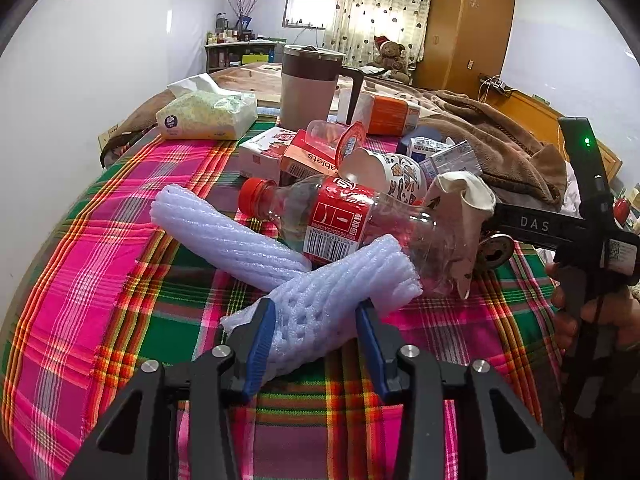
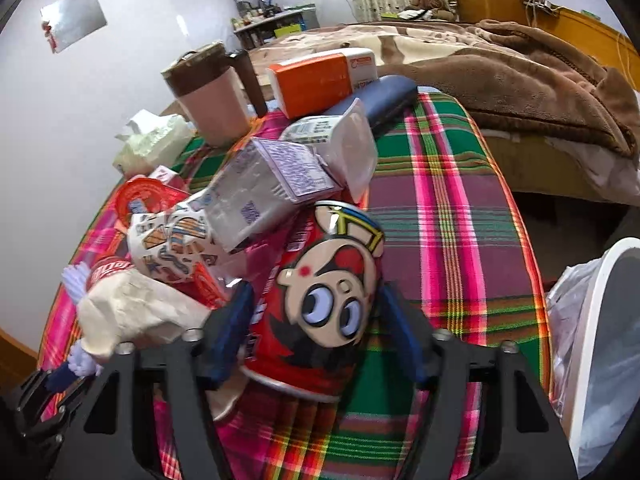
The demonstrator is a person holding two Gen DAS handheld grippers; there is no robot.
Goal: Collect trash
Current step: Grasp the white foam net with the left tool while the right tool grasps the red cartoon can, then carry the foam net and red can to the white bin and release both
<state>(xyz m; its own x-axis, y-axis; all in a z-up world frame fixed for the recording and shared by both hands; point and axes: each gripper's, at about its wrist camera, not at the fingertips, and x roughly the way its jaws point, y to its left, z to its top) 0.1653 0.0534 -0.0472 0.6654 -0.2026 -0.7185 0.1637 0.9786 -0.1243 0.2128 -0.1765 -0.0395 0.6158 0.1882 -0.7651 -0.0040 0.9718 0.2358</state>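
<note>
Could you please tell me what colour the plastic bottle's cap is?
Red; the bottle cap shows best in the left wrist view.

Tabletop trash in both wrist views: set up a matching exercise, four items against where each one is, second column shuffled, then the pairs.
Items:
1. white foam net sleeve
2. red can with a cartoon face
3. clear plastic bottle with a red cap and label
4. pink tumbler with a brown lid

Places:
A. standing upright at the back of the plaid cloth
B. between the left gripper fingers
C. between the right gripper fingers
D. lying on its side amid the pile, cap pointing left in the left wrist view

Pairs: 1-B, 2-C, 3-D, 4-A
</note>
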